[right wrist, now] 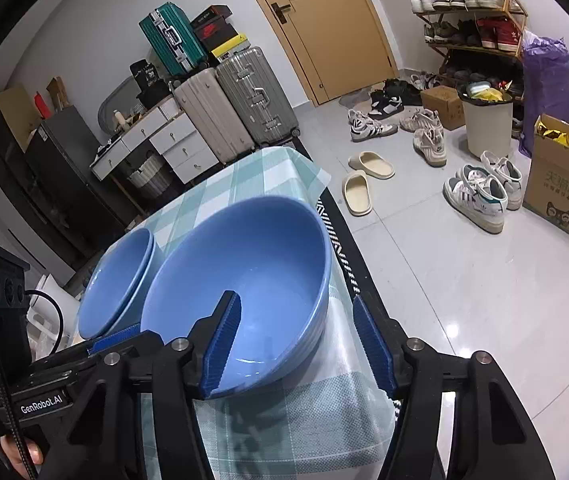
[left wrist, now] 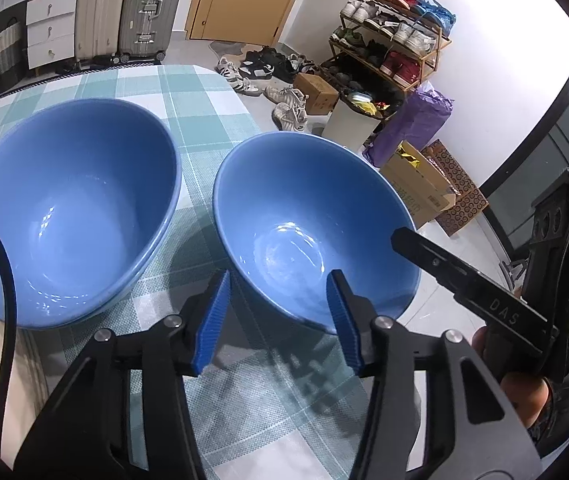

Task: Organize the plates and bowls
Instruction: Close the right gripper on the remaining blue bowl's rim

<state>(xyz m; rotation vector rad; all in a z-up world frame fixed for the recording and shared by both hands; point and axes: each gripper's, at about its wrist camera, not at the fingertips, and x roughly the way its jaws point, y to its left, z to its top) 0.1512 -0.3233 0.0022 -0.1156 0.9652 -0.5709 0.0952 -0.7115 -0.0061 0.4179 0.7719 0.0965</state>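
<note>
Your left gripper (left wrist: 280,316) and right gripper (right wrist: 300,340) are black frames with silver pivot screws and ribbed blue pads (left wrist: 214,320). One arm reads "GenRobot.AI" in white — another "DAS" — and a black cable (left wrist: 4,320) trails beside.

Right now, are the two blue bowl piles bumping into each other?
Apart. The left wrist view shows a strip of checked tablecloth between the stacked bowls and the single bowl.

The left wrist view looks steeply down, close over the near rim of a single glossy blue ceramic bowl (left wrist: 312,232). The right wrist view looks down from that bowl's (right wrist: 244,280) right side. Both share the stacked blue bowls (left wrist: 68,208) (right wrist: 118,280), the checked teal tablecloth (left wrist: 200,120) (right wrist: 244,168) and the far wooden shoe rack (left wrist: 392,36) (right wrist: 468,12).
</note>
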